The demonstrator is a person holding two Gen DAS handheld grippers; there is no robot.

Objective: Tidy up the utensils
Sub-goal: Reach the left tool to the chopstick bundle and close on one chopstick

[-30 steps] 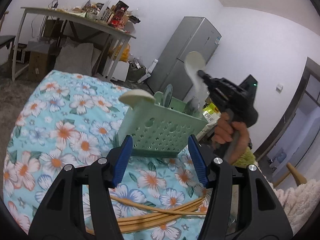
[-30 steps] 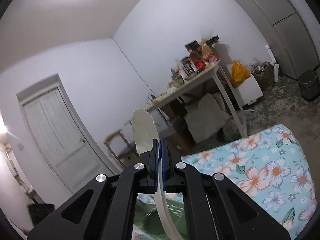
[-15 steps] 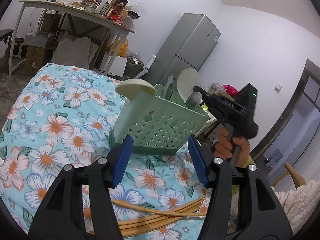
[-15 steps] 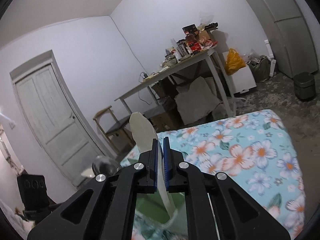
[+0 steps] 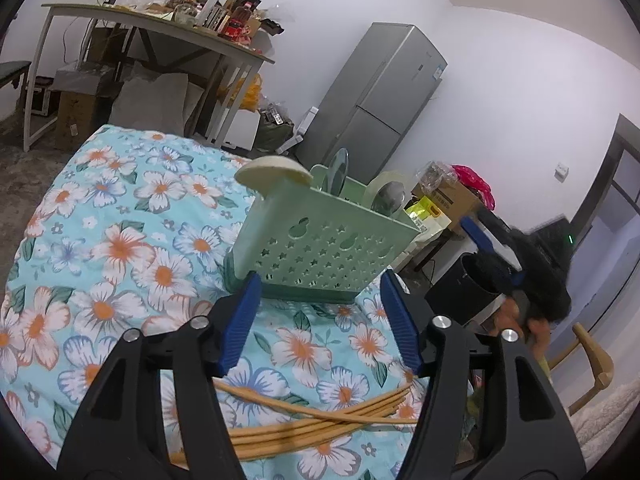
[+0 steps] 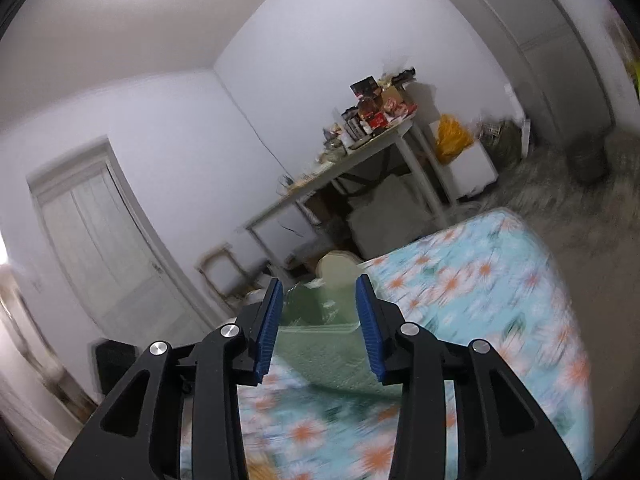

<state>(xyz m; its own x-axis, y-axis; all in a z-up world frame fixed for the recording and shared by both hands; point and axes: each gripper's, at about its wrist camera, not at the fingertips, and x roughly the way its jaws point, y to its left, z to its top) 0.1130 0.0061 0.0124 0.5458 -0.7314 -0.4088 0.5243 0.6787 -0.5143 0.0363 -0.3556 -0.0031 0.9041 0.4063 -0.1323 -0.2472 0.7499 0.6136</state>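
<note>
White walls, grey fridge (image 5: pixel 380 108) in corner, cluttered table (image 5: pixel 160 36) w/ boxes beneath, panelled door (image 6: pixel 108 240), grey floor.

right gripper (image 6: pixel 319 326) – jaws just opening, empty | green basket (image 6: pixel 336 344) beyond, blurred

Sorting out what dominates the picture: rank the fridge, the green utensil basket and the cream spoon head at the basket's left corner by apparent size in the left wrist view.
1. Green utensil basket, though nearness inflates it.
2. Fridge.
3. Cream spoon head, clearly smallest.
</note>
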